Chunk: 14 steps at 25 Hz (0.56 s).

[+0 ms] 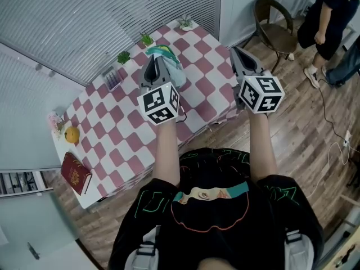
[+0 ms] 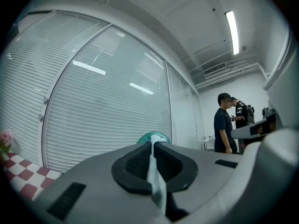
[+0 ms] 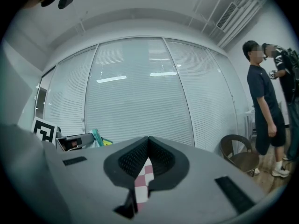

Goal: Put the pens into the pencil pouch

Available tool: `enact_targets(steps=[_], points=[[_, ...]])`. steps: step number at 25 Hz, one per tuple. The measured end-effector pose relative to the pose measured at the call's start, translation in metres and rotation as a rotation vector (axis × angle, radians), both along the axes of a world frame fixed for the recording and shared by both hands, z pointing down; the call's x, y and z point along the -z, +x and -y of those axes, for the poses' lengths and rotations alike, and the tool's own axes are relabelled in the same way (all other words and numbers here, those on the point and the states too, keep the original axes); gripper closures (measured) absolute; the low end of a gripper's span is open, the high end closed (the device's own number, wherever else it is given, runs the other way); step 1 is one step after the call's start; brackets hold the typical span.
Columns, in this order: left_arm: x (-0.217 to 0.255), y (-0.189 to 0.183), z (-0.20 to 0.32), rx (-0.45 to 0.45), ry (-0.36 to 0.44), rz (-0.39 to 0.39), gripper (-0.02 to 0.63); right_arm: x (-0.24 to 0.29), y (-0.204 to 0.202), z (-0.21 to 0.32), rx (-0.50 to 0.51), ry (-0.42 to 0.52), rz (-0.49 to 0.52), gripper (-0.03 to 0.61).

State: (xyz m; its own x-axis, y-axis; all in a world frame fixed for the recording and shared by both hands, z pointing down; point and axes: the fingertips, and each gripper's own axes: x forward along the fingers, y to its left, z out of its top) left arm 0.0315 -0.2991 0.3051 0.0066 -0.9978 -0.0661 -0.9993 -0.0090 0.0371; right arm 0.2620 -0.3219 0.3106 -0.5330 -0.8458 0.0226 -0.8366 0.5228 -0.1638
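Note:
In the head view my left gripper [image 1: 154, 61] hovers level over the pink-and-white checked table [image 1: 124, 134]. A teal and green pencil pouch [image 1: 171, 66] hangs at its tip. From the left gripper view the jaws of that gripper [image 2: 153, 146] are shut, with a pale strip of the pouch [image 2: 152, 136] pinched in the seam. My right gripper [image 1: 236, 52] is held level off the table's right edge. Its jaws [image 3: 148, 139] are shut with nothing in them. A small holder with dark pens [image 1: 112, 79] stands at the table's far side.
Three small potted plants [image 1: 123, 57] [image 1: 146, 38] [image 1: 185, 22] line the far edge by the blinds. A red book [image 1: 76, 173], a yellow fruit [image 1: 71, 134] and pink flowers [image 1: 54, 121] sit at the left end. A brown chair [image 1: 275, 30] and people [image 1: 326, 16] stand to the right.

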Motion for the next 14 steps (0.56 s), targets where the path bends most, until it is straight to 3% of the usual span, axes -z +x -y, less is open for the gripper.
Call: enact_targets(steps=[14], points=[[-0.012,0.005,-0.002,-0.028,-0.02,-0.005,0.612,0.004,0.01,-0.006,-0.007,0.024,-0.033,0.577]])
